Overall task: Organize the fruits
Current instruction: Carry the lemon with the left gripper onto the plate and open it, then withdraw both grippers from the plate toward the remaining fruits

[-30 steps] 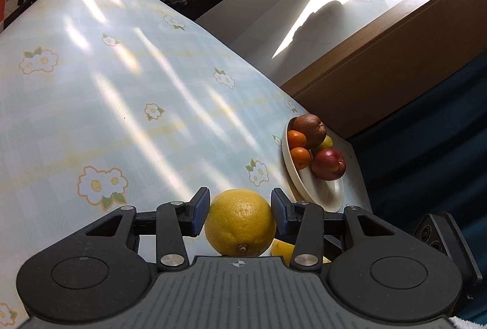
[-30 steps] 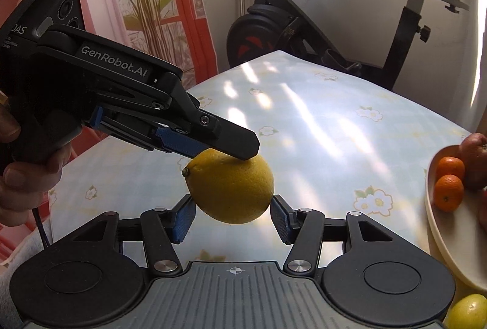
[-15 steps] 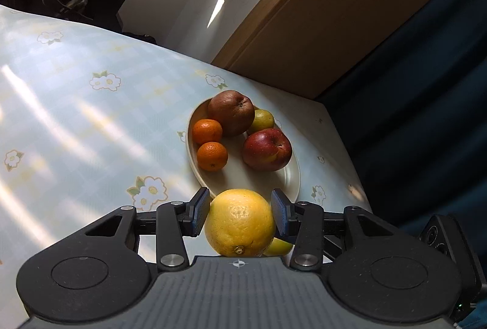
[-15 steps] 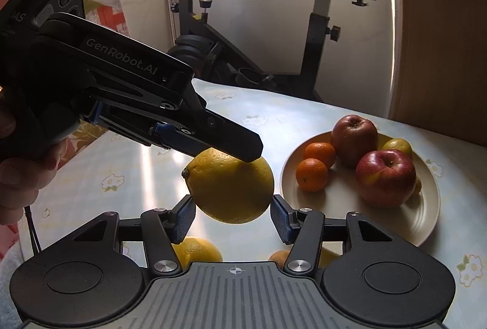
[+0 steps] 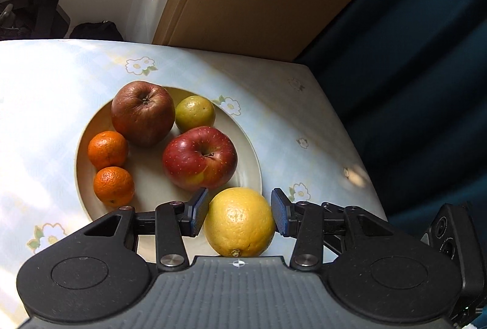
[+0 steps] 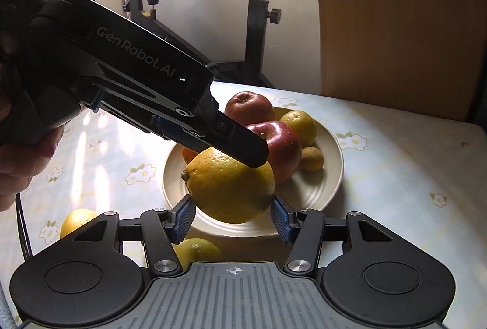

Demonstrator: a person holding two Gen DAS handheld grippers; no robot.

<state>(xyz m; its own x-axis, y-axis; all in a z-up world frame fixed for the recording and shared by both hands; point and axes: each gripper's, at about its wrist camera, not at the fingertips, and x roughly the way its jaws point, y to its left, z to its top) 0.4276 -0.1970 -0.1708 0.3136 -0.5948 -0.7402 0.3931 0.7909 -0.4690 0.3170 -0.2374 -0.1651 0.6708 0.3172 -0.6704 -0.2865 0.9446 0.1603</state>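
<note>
A large yellow lemon (image 5: 240,222) hangs just above the near rim of a cream plate (image 5: 149,195). My left gripper (image 5: 239,211) is shut on the lemon, its blue pads pressing both sides. My right gripper (image 6: 232,213) is shut on the same lemon (image 6: 228,189) from another side. In the right wrist view the left gripper's upper finger (image 6: 234,140) lies across the lemon's top; its lower finger is hidden. The plate (image 6: 319,176) holds a dark red apple (image 5: 141,112), a bright red apple (image 5: 199,158), two tangerines (image 5: 108,149), a greenish fruit (image 5: 194,112) and a small brown fruit (image 6: 310,158).
Two more yellow fruits (image 6: 76,222) (image 6: 197,249) lie on the flowered tablecloth (image 6: 395,170) below my right gripper. The table's edge (image 5: 344,122) runs right of the plate, beside a dark blue curtain. A wooden panel (image 6: 395,24) and an exercise bike (image 6: 261,9) stand behind the table.
Both grippers have swung together with the lemon from over the open tablecloth to the plate's near rim. The plate now sits close and central in both views. Neither grip has changed.
</note>
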